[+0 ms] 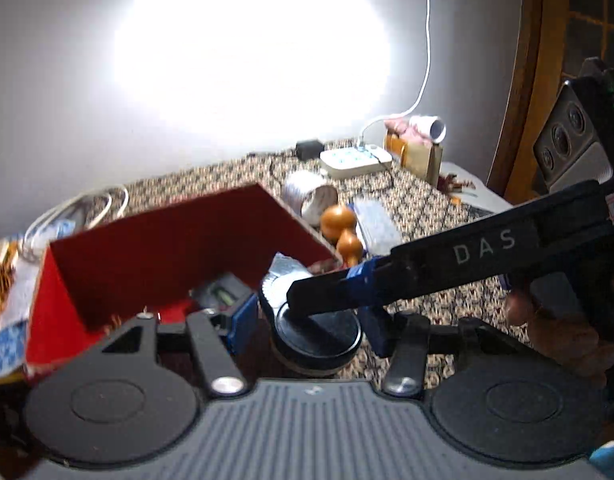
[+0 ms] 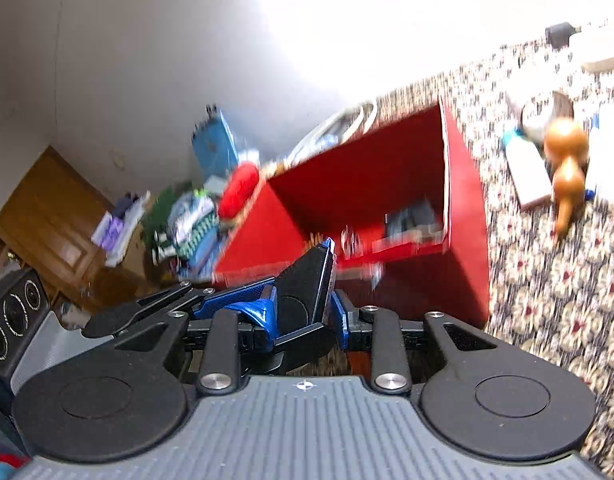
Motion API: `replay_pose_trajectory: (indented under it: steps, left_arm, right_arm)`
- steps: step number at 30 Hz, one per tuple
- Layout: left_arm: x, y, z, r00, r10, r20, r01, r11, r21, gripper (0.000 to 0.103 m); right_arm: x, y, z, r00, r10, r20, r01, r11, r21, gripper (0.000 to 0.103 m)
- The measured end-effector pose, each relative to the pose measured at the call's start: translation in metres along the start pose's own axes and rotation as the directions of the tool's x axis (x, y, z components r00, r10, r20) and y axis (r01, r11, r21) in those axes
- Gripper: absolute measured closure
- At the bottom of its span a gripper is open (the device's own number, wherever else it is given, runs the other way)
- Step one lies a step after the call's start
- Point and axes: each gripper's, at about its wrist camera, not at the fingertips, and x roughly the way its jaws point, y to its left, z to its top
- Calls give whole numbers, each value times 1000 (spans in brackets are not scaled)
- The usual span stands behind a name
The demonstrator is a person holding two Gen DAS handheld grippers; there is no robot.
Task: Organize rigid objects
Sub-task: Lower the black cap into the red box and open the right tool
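Ahead of my fingers: red box (image 1: 163,248); orange-brown gourd (image 1: 341,228) beyond it; table (image 1: 427,208) cloth patterned black, cream, red; white power strip (image 1: 355,160); my pads blue.

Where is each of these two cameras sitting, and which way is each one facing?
Left wrist: sits on the left gripper, looks slightly down at a black round case between its fingers; the right gripper and a hand show.
Right wrist: sits on the right gripper, looks down, tilted, across the patterned table; the left gripper crosses its fingers.
Shared: red box, orange gourd.
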Motion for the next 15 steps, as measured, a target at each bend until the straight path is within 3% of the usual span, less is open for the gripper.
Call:
replay_pose_trajectory:
  steps: [7, 15]
  left_arm:
    - [13, 24, 27, 998, 39, 56, -38, 999, -10, 50]
    - [52, 87, 28, 998, 60, -8, -60, 989, -137, 50]
  right_arm:
    - [24, -2, 33, 1000, 0, 30, 2, 999, -43, 91]
    - [94, -3, 66, 995, -60, -84, 53, 995, -88, 91]
